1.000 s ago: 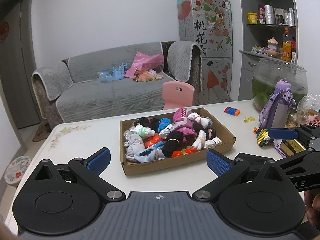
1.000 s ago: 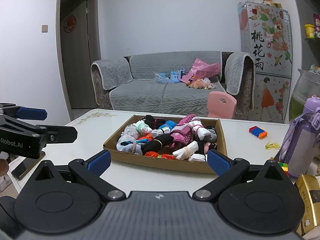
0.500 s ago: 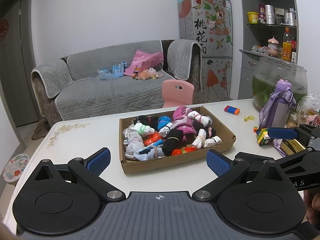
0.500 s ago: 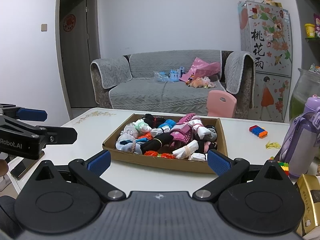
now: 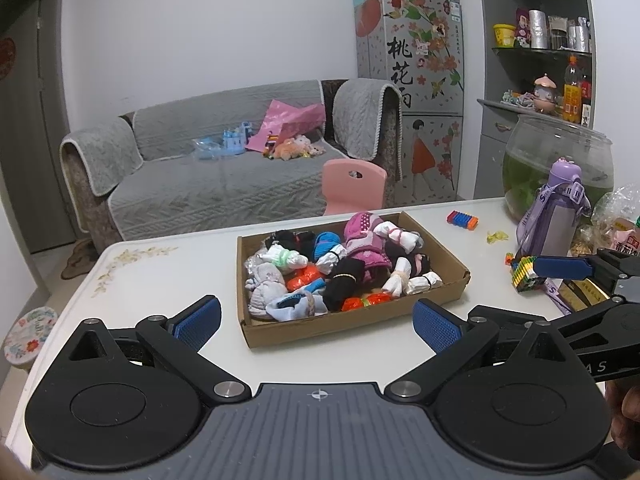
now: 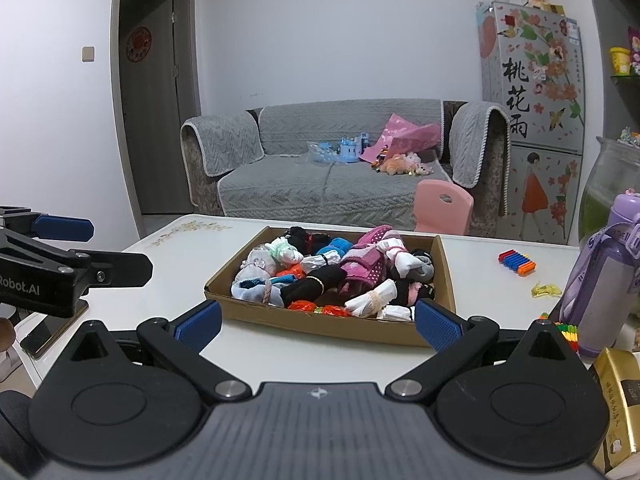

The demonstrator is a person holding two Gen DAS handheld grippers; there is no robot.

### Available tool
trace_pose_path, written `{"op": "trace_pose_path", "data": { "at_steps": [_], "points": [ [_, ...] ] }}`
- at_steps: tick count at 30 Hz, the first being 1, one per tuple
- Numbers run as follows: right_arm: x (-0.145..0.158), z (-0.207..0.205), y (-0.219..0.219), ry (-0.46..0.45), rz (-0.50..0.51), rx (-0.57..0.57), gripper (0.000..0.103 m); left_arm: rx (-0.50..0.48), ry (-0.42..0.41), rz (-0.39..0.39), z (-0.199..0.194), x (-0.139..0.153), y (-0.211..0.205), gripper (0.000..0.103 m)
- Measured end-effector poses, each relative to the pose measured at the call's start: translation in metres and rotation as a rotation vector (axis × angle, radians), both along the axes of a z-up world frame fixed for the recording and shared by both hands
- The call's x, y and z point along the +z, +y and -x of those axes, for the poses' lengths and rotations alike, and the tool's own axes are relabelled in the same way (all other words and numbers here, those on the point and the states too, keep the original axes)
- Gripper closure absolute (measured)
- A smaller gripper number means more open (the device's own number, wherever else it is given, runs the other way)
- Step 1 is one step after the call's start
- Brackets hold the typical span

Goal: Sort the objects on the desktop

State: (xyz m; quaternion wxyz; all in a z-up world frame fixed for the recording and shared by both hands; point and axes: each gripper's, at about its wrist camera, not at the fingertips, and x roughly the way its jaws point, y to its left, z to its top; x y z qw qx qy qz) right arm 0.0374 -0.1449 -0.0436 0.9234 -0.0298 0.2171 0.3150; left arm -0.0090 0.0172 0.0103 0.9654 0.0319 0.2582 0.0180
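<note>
A shallow cardboard tray [image 5: 352, 326] [image 6: 320, 322] full of rolled socks sits mid-table. Loose on the white table to its right lie a strip of coloured blocks [image 5: 462, 219] [image 6: 517, 262], a yellow clip [image 5: 496, 236] [image 6: 546, 289] and a multicoloured block bundle [image 5: 524, 273]. My left gripper [image 5: 316, 322] is open and empty, hovering just before the tray's near wall. My right gripper [image 6: 317, 322] is open and empty too, at the tray's near edge. Each gripper shows in the other's view: the right gripper's fingers [image 5: 560, 267], the left gripper's fingers [image 6: 64, 229].
A purple water bottle [image 5: 554, 216] [image 6: 604, 280], a glass fishbowl [image 5: 560, 160], snack bags [image 5: 616, 236] and a gold box [image 6: 618, 408] crowd the table's right end. A phone [image 6: 52, 332] lies at the left edge. A pink chair [image 5: 354, 186] and grey sofa stand behind.
Both cameras have drawn back and risen slightly, so the tray sits a little farther off. Both grippers stay open and hold nothing.
</note>
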Motion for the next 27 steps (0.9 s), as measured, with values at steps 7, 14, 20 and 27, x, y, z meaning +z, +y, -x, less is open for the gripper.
{"op": "trace_pose_path", "data": {
  "at_steps": [7, 14, 20, 27],
  "points": [
    [-0.0025, -0.0013, 0.0017, 0.006, 0.005, 0.002, 0.000, 0.001, 0.006, 0.004, -0.0009, -0.0016, 0.0015, 0.000],
    [-0.0037, -0.0016, 0.0014, 0.009, 0.008, 0.003, 0.000, -0.005, 0.010, 0.004, -0.0014, -0.0037, 0.0010, 0.000],
    [-0.0047, -0.0014, 0.0006, 0.010, 0.010, 0.001, 0.000, -0.033, 0.025, 0.025, -0.0014, -0.0045, 0.0030, 0.000],
    [-0.0055, -0.0011, 0.0003, 0.014, 0.008, 0.001, 0.000, -0.034, 0.025, 0.026, 0.0000, -0.0036, 0.0034, 0.000]
  ]
}}
